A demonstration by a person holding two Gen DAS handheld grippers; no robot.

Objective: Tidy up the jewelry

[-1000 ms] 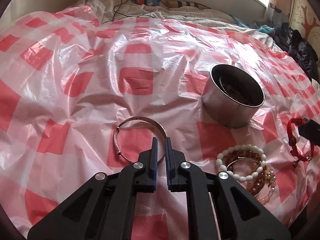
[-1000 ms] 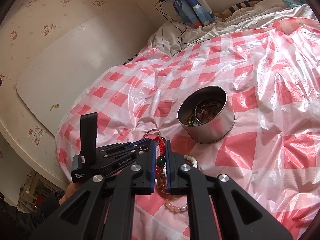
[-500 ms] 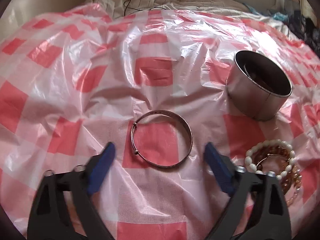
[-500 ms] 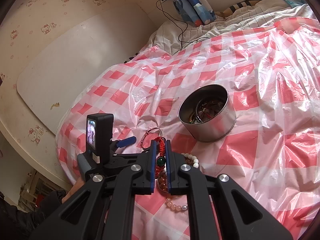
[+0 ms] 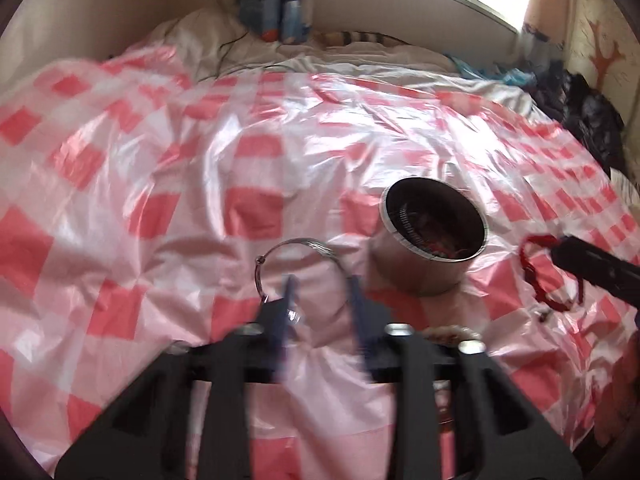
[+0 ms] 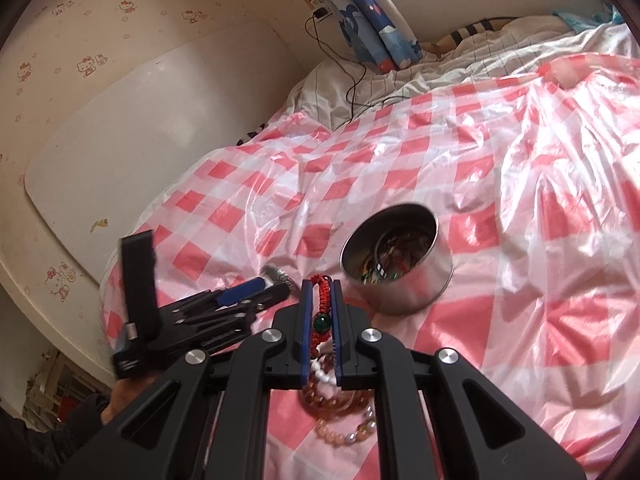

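My left gripper has its jaws closing on the silver bangle, which stands tipped up between the blue pads, blurred by motion. The right wrist view shows the bangle at that gripper's tips. My right gripper is shut on a red braided bracelet with a green bead, and it hangs looped to the right of the tin. The round metal tin holds several pieces of jewelry and sits just beyond both grippers. Pale and amber bead bracelets lie on the sheet under the right gripper.
A crinkled pink-and-white checked plastic sheet covers the bed. White bedding, a black cable and a blue patterned cloth lie at the far end. Dark clothes are piled at the right edge. A person's hand holds the left gripper.
The left jaws swung wide open around the bangle, then closed in on it and rose, tipping it up off the sheet. The right gripper stayed still, holding the red bracelet.
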